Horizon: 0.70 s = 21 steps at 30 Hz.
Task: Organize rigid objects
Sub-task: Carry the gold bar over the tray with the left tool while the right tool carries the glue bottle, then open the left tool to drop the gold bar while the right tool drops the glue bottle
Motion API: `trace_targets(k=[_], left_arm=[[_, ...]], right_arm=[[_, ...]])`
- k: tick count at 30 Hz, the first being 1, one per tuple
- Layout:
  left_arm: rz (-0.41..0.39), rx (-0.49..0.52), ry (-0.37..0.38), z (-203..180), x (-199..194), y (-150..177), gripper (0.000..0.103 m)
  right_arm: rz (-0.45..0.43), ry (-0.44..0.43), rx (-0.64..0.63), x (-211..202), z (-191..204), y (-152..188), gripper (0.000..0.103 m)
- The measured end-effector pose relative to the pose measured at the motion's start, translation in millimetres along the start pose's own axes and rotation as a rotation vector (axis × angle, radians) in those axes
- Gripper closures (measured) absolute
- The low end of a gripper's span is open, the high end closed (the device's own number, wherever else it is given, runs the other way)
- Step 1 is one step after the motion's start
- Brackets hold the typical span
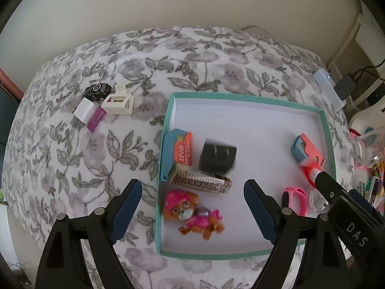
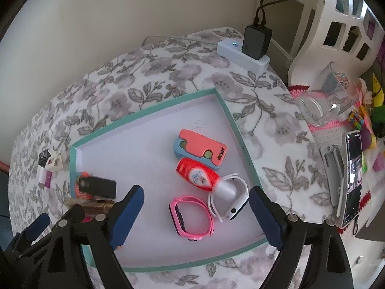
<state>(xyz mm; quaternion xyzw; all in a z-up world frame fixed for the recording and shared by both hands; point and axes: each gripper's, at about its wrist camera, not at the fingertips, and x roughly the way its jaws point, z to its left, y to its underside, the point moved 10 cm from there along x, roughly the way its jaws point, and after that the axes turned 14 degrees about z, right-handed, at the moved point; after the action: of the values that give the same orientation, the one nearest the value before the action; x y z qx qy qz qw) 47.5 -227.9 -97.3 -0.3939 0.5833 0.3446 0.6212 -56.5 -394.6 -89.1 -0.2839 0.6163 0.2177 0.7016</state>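
A teal-rimmed white tray (image 1: pixel 166 130) lies on the floral cloth. My left gripper (image 1: pixel 192 185) hangs open over its near-left corner, above a toy dog in pink (image 1: pixel 192 212), which no pad touches. Behind the dog sit a patterned box (image 1: pixel 202 183), a black charger (image 1: pixel 217 157) and an orange knife pack (image 1: pixel 180 154). My right gripper (image 2: pixel 196 191) stands open over a pink watch (image 2: pixel 190 219), a white watch (image 2: pixel 231 202), a red bottle (image 2: pixel 197 173) and a coral-and-blue case (image 2: pixel 199 149). Nothing is gripped.
Left of the tray on the cloth lie a cream hair claw (image 1: pixel 118 102), a small black item (image 1: pixel 96 90) and a white-and-purple stick (image 1: pixel 90 114). On the right are a power strip (image 2: pixel 243 50) with a plugged adapter, a phone (image 2: pixel 352 178) and a clear cup (image 2: pixel 324 101).
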Motion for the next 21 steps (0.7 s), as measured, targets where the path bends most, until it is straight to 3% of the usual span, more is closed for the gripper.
trace_targets(k=[13,14,15,21], left_arm=[[-0.021,-0.091,-0.039,29.8,-5.1,-8.2,0.014],[-0.022,-0.104,-0.04,34.1,-5.0,-8.9,0.011],[-0.023,-0.119,-0.041,39.1,-4.6,-9.7,0.001],[-0.054,-0.201,-0.039,68.9,-8.1,-16.0,0.0]], right_arm=[[-0.006,-0.007,-0.017,0.6,4.8,-0.4,0.005],[-0.006,-0.006,-0.021,1.4,6.0,-0.3,0.004],[-0.006,-0.005,-0.023,1.8,7.1,0.0,0.0],[-0.006,0.009,-0.048,4.9,15.5,1.5,0.0]])
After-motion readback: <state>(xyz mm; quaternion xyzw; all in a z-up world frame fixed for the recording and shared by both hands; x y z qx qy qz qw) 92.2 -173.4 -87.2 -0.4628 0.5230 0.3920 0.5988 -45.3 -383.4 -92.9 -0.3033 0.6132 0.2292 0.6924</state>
